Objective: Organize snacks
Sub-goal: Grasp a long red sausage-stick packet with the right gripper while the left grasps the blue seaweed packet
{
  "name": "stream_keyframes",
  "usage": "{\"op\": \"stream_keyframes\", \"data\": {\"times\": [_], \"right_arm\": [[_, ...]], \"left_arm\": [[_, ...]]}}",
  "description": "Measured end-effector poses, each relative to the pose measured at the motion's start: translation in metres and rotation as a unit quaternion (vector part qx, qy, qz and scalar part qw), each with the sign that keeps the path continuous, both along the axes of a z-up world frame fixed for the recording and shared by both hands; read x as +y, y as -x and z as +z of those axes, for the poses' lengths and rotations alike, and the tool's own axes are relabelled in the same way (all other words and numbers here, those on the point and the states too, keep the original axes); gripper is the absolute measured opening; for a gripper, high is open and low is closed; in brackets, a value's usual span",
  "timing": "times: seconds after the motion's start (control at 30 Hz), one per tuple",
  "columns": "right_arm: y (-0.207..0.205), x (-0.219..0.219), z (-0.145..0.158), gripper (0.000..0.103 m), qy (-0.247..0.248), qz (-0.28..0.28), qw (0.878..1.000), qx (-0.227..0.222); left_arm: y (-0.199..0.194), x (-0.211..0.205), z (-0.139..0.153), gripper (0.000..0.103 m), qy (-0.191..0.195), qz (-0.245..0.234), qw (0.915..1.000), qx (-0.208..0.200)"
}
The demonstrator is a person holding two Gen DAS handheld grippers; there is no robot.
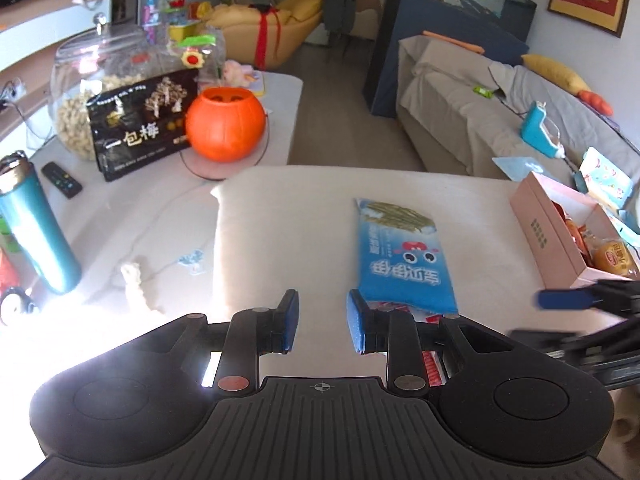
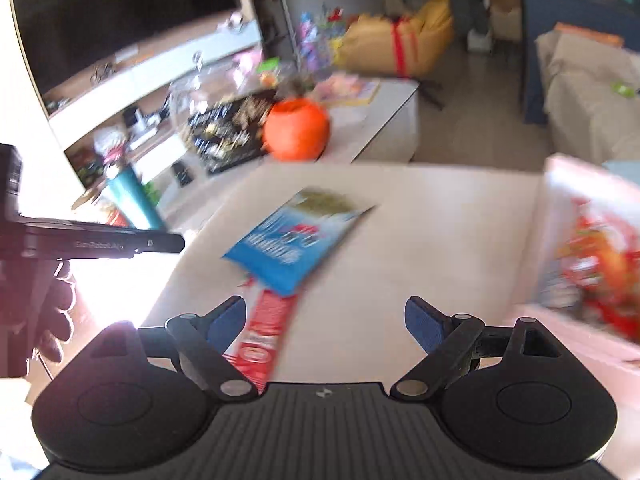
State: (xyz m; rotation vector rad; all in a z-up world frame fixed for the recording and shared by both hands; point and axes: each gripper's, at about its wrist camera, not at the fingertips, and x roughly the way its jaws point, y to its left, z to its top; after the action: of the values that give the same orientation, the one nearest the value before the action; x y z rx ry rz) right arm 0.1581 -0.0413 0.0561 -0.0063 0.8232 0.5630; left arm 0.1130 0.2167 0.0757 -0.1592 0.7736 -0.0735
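A blue snack packet [image 1: 404, 252] [image 2: 296, 236] lies flat on the beige padded top [image 1: 280, 220], its near end over a red packet [image 2: 264, 332]. My left gripper [image 1: 322, 304] hovers just left of the packet's near end, shut, nothing between its blue pads. My right gripper [image 2: 324, 312] stands wide open and empty over the bare top; the red packet lies under its left finger. At the right sits an open pink box [image 1: 552, 232] [image 2: 556, 184] holding orange and red snacks [image 1: 612, 258]. One blue pad of the right gripper [image 1: 560, 299] shows near that box.
On the white table behind are an orange pumpkin bucket [image 1: 226, 124], a black snack bag [image 1: 144, 128], a glass jar [image 1: 92, 80], a teal bottle [image 1: 36, 232] and a remote [image 1: 62, 180]. A covered sofa [image 1: 480, 120] stands at the right. The right wrist view is blurred.
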Motion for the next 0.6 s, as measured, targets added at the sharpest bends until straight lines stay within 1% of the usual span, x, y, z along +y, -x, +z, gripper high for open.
{"op": "stream_keyframes", "data": {"times": [0.03,0.1,0.17,0.23,0.27,0.3,0.33,0.37,0.47,0.53,0.6], "right_arm": [[-0.003,0.023,-0.010,0.087,0.003,0.005,1.000,0.018],[-0.010,0.060,-0.026,0.087,0.021,0.014,0.999,0.033],[-0.013,0.089,-0.038,0.087,0.050,0.026,0.998,0.028],[-0.011,0.107,-0.048,0.086,0.081,0.031,0.996,0.028],[-0.005,0.109,-0.049,0.080,0.089,0.030,0.996,0.012],[0.002,0.108,-0.050,0.075,0.099,0.035,0.994,0.002],[0.011,0.103,-0.049,0.063,0.111,0.044,0.993,-0.014],[0.019,0.095,-0.048,0.056,0.115,0.052,0.992,-0.021],[0.040,0.060,-0.043,0.051,0.112,0.057,0.992,-0.015],[0.051,0.032,-0.042,0.051,0.111,0.044,0.993,-0.015],[0.062,0.008,-0.041,0.051,0.109,0.028,0.993,-0.018]], "left_arm": [[0.004,0.003,-0.001,0.030,0.004,0.000,1.0000,-0.004],[0.005,0.008,-0.001,0.030,0.013,0.004,0.9999,-0.006],[0.005,0.013,-0.005,0.030,0.022,0.011,0.9997,-0.001],[0.006,0.017,-0.010,0.030,0.031,0.016,0.9994,0.005],[0.007,0.018,-0.012,0.030,0.034,0.016,0.9993,0.005],[0.008,0.019,-0.014,0.030,0.037,0.015,0.9992,0.004],[0.007,0.018,-0.016,0.030,0.039,0.013,0.9991,0.003],[0.006,0.016,-0.017,0.030,0.042,0.011,0.9991,0.001],[-0.004,0.005,-0.019,0.030,0.056,0.003,0.9983,-0.016],[-0.016,-0.009,-0.019,0.030,0.066,-0.005,0.9973,-0.033],[-0.033,-0.028,-0.017,0.030,0.065,-0.018,0.9967,-0.045]]}}
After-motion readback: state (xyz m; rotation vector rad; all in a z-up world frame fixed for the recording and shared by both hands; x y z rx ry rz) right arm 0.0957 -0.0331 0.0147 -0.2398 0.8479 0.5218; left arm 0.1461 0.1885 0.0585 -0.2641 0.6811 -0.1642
